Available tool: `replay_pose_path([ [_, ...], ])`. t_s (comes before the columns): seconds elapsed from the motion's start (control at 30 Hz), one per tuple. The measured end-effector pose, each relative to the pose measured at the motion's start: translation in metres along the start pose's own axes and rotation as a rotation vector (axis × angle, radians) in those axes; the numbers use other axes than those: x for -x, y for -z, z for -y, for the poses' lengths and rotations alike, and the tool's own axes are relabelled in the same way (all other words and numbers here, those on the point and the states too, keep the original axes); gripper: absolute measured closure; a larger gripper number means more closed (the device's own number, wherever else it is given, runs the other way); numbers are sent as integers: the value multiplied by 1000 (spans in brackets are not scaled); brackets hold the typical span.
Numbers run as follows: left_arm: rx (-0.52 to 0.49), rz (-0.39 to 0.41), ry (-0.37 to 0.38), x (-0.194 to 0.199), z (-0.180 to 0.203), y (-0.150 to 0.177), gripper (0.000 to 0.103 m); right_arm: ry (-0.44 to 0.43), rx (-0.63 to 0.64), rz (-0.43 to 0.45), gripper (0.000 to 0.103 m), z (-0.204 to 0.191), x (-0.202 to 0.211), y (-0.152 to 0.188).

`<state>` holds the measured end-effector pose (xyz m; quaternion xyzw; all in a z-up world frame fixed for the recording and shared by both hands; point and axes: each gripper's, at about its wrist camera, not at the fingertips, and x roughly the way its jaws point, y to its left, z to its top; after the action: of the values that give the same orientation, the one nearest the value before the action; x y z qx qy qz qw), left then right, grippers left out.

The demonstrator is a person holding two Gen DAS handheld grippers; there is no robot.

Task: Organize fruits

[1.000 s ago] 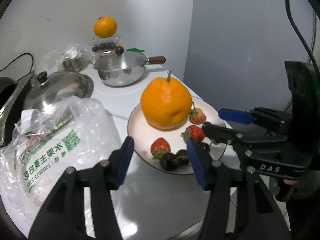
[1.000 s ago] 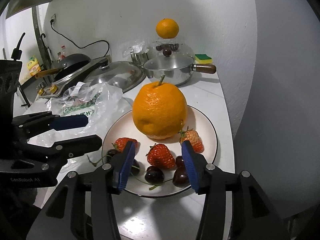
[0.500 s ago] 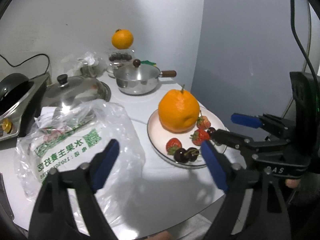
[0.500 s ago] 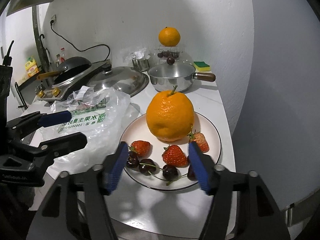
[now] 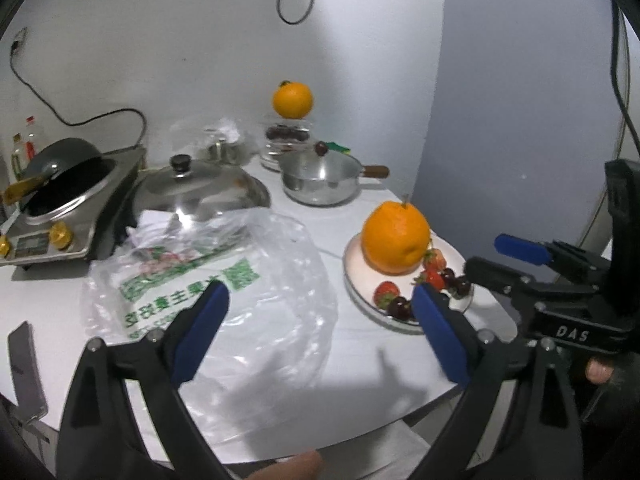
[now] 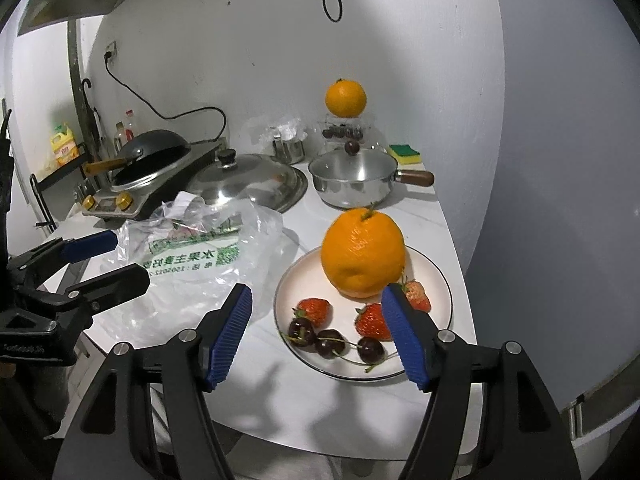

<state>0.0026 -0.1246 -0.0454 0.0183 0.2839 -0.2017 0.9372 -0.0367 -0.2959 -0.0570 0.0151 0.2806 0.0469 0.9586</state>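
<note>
Fruit is sitting together on the plate (image 6: 440, 280), ahead of my right gripper (image 6: 316, 334) and beyond the right-hand jaw of my left gripper (image 5: 320, 332). I am holding both over the counter, jaws spread and pinching nothing (both have just been opening). The orange (image 6: 363, 252) is standing big and pebbly behind glossy cherries (image 6: 332, 346) and seeded strawberries (image 6: 372, 322), probably grouped by kind. Ahead of the left jaws the bag (image 5: 224, 280) is lying crinkled, thin and clear.
</note>
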Motion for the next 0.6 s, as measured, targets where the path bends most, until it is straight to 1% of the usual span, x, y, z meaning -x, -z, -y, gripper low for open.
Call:
replay_pose_path([
  [0.13, 14, 8, -40, 13, -13, 1, 9, -3, 11, 8, 32, -14, 4, -3],
  [0.37, 43, 53, -88, 41, -41, 3, 9, 5, 22, 20, 32, -39, 9, -10],
  [0.6, 40, 97, -109, 65, -58, 3, 9, 29, 27, 43, 32, -61, 22, -17],
])
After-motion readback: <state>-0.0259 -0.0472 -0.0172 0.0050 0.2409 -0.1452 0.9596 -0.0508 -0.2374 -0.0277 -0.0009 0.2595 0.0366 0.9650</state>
